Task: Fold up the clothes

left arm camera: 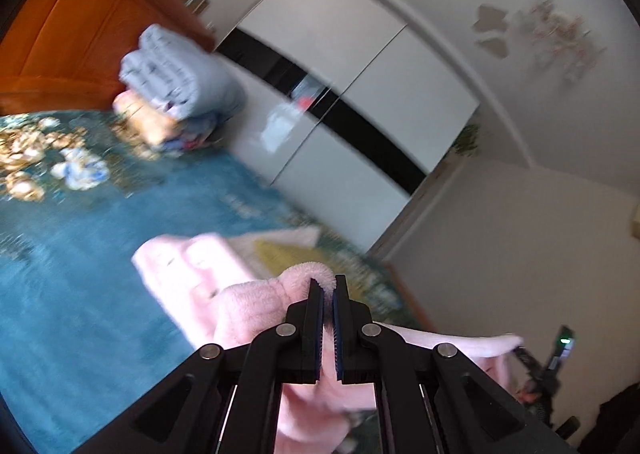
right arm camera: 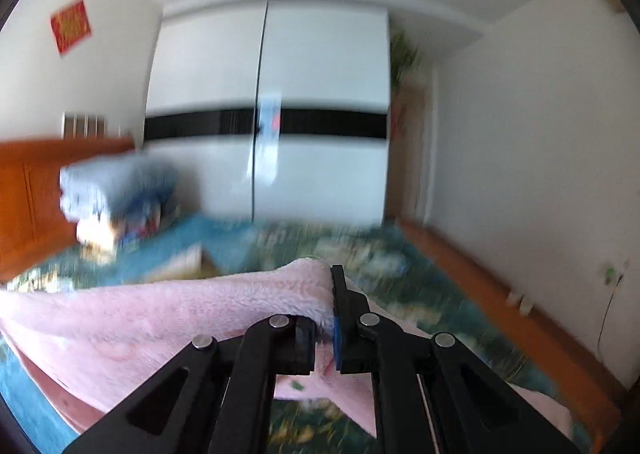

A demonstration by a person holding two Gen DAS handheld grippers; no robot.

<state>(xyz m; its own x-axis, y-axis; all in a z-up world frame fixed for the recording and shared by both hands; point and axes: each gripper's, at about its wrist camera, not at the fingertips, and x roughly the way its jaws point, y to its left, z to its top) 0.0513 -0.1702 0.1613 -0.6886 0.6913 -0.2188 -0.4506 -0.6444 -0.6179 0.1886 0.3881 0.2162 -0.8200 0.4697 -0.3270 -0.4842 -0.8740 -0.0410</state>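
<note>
Garment: fluffy pink fleece garment (left arm camera: pixel 188 274), lifted over the teal patterned bed (left arm camera: pixel 80 254).
Left claw (left arm camera: pixel 328 286): pinching its edge.
Right claw (right arm camera: pixel 330 294): pinching another edge.
Handling: soft, light, floppy; best gripped at corners.

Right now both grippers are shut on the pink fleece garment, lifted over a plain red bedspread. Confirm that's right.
One thing is wrong: the bedspread is teal blue with a gold and white floral print, not plain red, as the left wrist view shows. The rest holds: the left gripper and right gripper are each shut on the pink fleece garment, lifted over the bed.
</note>
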